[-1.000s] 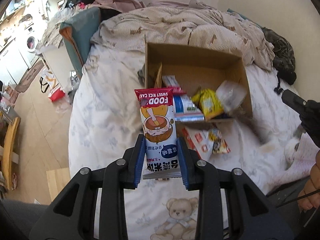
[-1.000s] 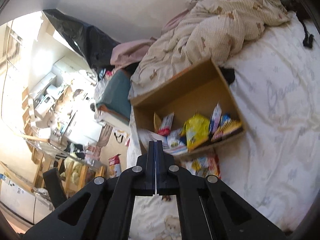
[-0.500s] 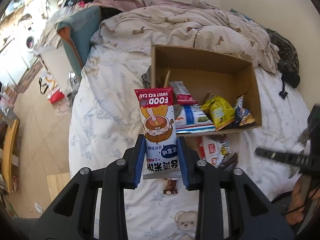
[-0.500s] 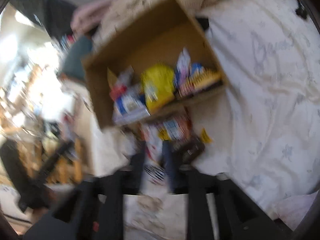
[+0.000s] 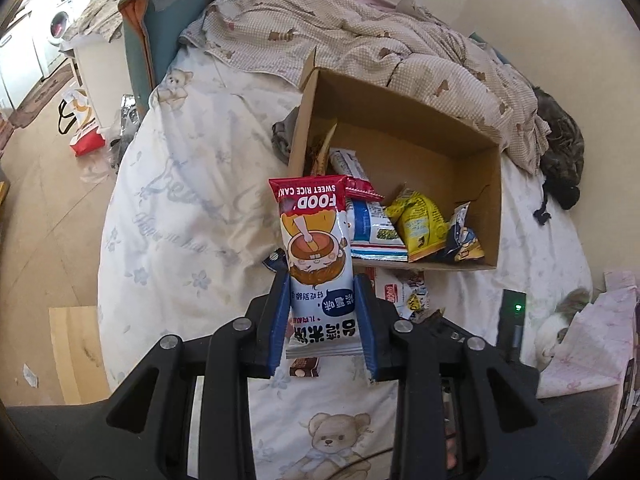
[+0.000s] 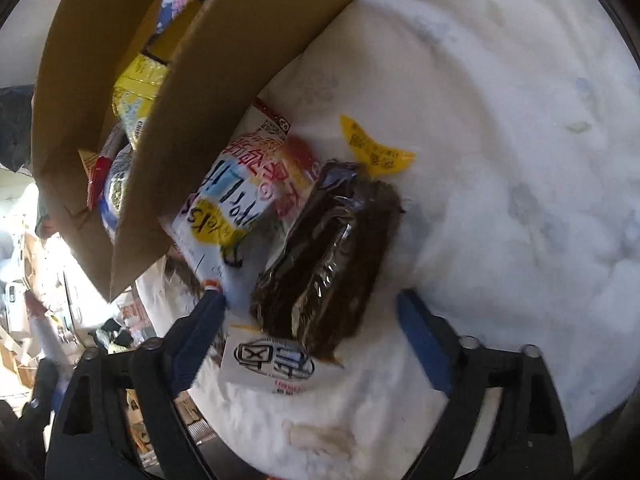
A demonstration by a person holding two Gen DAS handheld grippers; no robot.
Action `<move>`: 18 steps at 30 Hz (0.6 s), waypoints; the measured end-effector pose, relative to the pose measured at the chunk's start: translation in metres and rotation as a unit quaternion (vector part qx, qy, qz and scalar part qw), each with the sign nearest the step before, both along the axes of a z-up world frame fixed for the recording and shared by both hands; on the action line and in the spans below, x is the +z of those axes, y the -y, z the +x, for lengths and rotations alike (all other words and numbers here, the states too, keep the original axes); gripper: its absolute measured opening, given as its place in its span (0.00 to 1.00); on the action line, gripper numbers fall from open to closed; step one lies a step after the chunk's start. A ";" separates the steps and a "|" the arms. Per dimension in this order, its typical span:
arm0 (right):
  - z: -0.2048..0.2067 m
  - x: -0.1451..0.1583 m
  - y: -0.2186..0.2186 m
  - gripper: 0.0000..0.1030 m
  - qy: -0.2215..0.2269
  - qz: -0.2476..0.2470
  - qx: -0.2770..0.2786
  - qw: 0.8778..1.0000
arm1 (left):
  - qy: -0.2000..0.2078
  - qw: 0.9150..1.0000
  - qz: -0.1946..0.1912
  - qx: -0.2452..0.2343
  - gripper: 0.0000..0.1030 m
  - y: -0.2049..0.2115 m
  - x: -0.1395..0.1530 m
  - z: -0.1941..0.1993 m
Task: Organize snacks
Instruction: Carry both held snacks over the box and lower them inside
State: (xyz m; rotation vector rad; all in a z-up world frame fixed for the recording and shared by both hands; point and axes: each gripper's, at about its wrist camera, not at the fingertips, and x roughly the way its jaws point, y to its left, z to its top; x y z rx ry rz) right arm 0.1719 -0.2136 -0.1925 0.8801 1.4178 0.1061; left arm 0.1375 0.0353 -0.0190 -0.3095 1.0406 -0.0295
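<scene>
Left wrist view first: the left gripper (image 5: 322, 316) has its jaws narrow and clamped on the lower end of a rice cake packet (image 5: 316, 248), so the packet stands up out of the fingers, print upside down, red end on top. It's up in the air in front of the cardboard box (image 5: 490, 204) that sits mid-bed against the rumpled quilt (image 5: 360, 44). My guess is it's headed into the box, since a yellow bag (image 5: 420, 226) and other packets are already piled along the box's near wall. A few loose snacks are lying on the bed sheet (image 5: 192, 208) just outside that wall.

Right wrist view: the right gripper (image 6: 312, 320) is low over the sheet with its jaws opening wide, either side of a dark brown wrapped snack (image 6: 328, 256). The pads aren't touching it yet, so nothing's gripped. That snack lies partly on top of a white and red packet (image 6: 244, 188) right by the box's outer wall, which is probably why the jaws are spread so far: to get around its full width.
</scene>
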 end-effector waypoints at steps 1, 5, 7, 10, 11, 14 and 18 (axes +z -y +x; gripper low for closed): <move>0.001 0.001 -0.004 0.97 0.004 -0.006 0.004 1.000 | -0.001 1.000 -0.002 -0.001 0.27 0.000 0.000 0.000; 0.000 0.009 -0.013 0.66 0.042 -0.050 0.052 0.997 | -0.005 1.000 -0.011 -0.001 0.27 -0.001 0.000 -0.001; -0.003 0.011 -0.011 0.58 0.051 -0.032 0.052 0.997 | -0.003 1.000 -0.013 -0.001 0.27 -0.001 0.001 -0.001; -0.009 0.020 -0.011 0.47 0.068 -0.035 0.068 0.995 | 0.004 1.000 -0.009 -0.002 0.27 0.001 0.003 -0.002; -0.012 0.023 -0.012 0.46 0.072 -0.035 0.075 0.994 | 0.004 1.000 -0.008 -0.002 0.27 0.001 0.004 -0.002; -0.026 0.025 -0.009 0.45 0.068 -0.035 0.078 0.994 | 0.002 1.000 -0.011 -0.002 0.27 0.001 0.004 -0.002; -0.035 0.028 -0.002 0.45 0.078 -0.030 0.062 0.995 | 0.002 1.000 -0.011 -0.002 0.27 0.001 0.004 -0.004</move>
